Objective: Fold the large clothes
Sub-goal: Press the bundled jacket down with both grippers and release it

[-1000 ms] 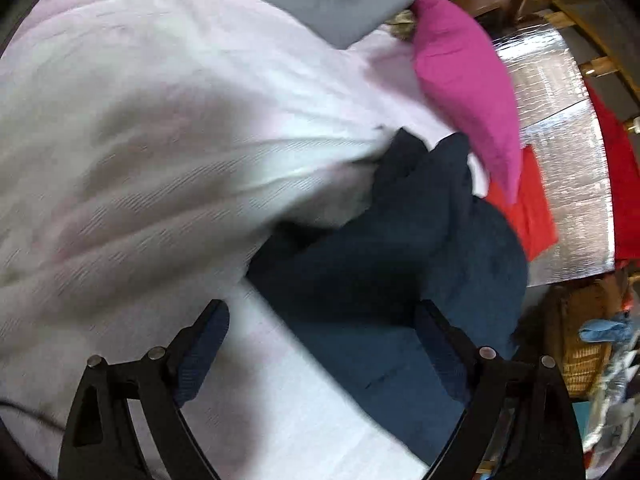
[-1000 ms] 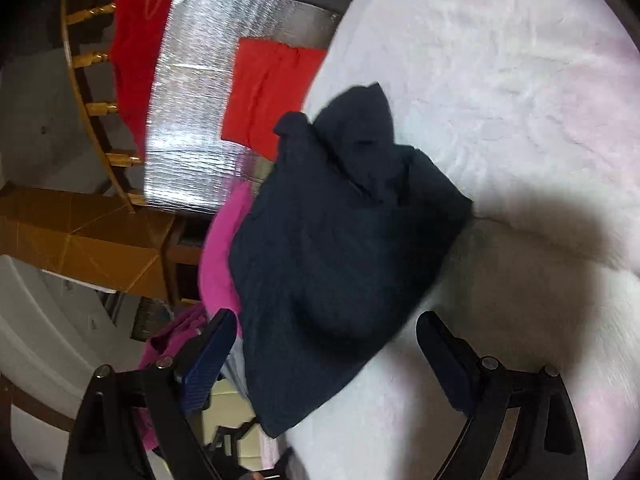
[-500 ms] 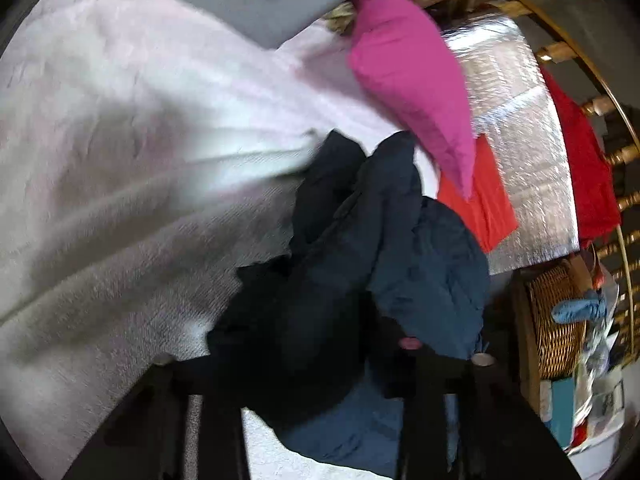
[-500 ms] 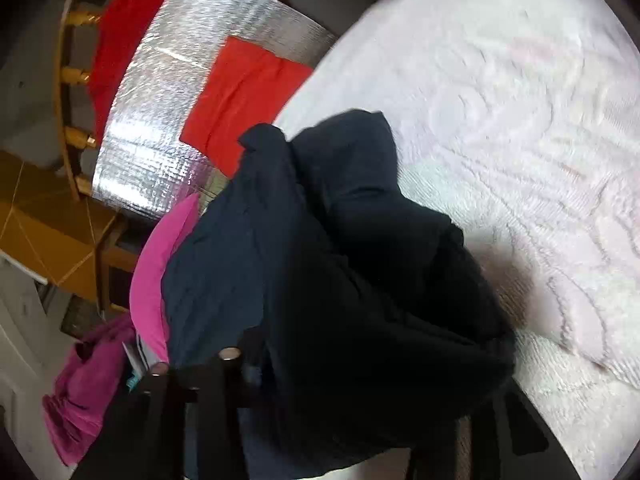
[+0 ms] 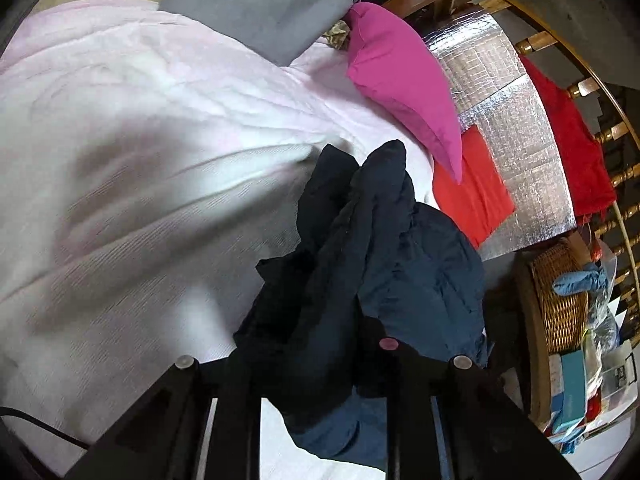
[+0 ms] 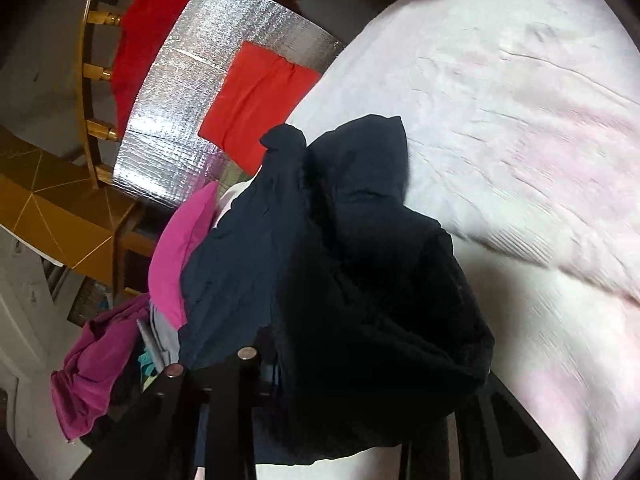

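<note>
Right, both my grippers, left gripper (image 5: 316, 364) and right gripper (image 6: 352, 364), are closing, pinching the navy garment (image 5: 384, 248) bunched ahead over the bed (image 5: 120, 160); soft, light, floppy, so regrip at hem corners.

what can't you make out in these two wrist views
- Left gripper fingertips: left wrist view, buried in the dark blue garment as the jaws close.
- Right gripper fingertips: right wrist view, covered by the same garment, jaws closing.
- Garment type: bunched up in both.
- Basket contents: left wrist view, small and distorted at the edge.
</note>
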The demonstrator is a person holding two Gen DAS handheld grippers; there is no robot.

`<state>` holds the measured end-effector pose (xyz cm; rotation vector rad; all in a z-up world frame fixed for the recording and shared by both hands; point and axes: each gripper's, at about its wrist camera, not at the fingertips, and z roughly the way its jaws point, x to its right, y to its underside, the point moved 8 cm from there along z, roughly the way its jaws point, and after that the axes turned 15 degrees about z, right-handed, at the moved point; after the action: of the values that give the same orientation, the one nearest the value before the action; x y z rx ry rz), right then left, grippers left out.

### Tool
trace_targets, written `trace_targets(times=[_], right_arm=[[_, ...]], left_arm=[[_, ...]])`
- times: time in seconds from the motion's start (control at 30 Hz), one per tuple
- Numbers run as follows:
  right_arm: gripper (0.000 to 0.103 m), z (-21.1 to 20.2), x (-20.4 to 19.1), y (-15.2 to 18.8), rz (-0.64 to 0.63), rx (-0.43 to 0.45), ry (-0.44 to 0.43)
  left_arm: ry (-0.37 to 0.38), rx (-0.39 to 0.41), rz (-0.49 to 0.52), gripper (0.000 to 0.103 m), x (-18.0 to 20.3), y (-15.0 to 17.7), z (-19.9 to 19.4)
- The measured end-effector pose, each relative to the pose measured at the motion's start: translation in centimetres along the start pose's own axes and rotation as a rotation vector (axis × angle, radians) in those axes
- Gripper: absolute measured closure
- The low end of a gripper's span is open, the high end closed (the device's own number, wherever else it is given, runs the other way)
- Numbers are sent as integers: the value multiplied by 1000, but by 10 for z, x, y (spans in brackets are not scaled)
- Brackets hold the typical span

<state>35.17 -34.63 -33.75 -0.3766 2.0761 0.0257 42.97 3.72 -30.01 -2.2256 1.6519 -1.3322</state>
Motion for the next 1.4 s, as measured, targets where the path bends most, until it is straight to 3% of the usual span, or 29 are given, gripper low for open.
trace_targets(times=[0.2, 0.27, 0.37, 0.43, 0.53, 0.63, 0.67, 0.73, 0.87, 1.1, 1.17, 1.23, 1.4], right_arm=[[69, -31, 19, 17, -8, -50, 0], [64, -36, 26, 18, -3, -77, 11], [48, -47, 41, 16, 68, -109, 46], [45, -59, 43, 15, 53, -113, 50], [45, -85, 50, 10, -21, -112, 96], [44, -115, 54, -7, -83, -28, 127], [43, -121, 51, -12, -94, -4, 125], [43, -122, 41, -23, -102, 18, 116], [43, -99, 9, -32, -152, 35, 95], [41, -10, -50, -62, -238, 43, 152], [33, 17, -64, -76, -270, 62, 197], [33, 40, -72, -88, -295, 60, 235], [30, 87, -74, -100, -340, -25, 329]], left_arm=[[-50, 1, 36, 81, -8, 38, -32], [-86, -33, 31, 64, -15, 45, -33], [-71, -98, -38, 53, -27, 48, -35], [-65, -108, -64, 48, -34, 47, -46], [-101, -57, -62, 47, -44, 41, -71], [-178, 69, -67, 40, -49, 21, -91], [-196, 96, -62, 34, -47, 14, -92], [-229, 100, -53, 33, -43, 1, -82], [-239, 67, -71, 33, -40, -17, -50], [-228, 23, -76, 33, -32, -71, 6], [-221, 4, -25, 33, -21, -90, 23], [-212, -32, 45, 32, -10, -102, 43], [-149, -174, 162, 32, 12, -106, 95]])
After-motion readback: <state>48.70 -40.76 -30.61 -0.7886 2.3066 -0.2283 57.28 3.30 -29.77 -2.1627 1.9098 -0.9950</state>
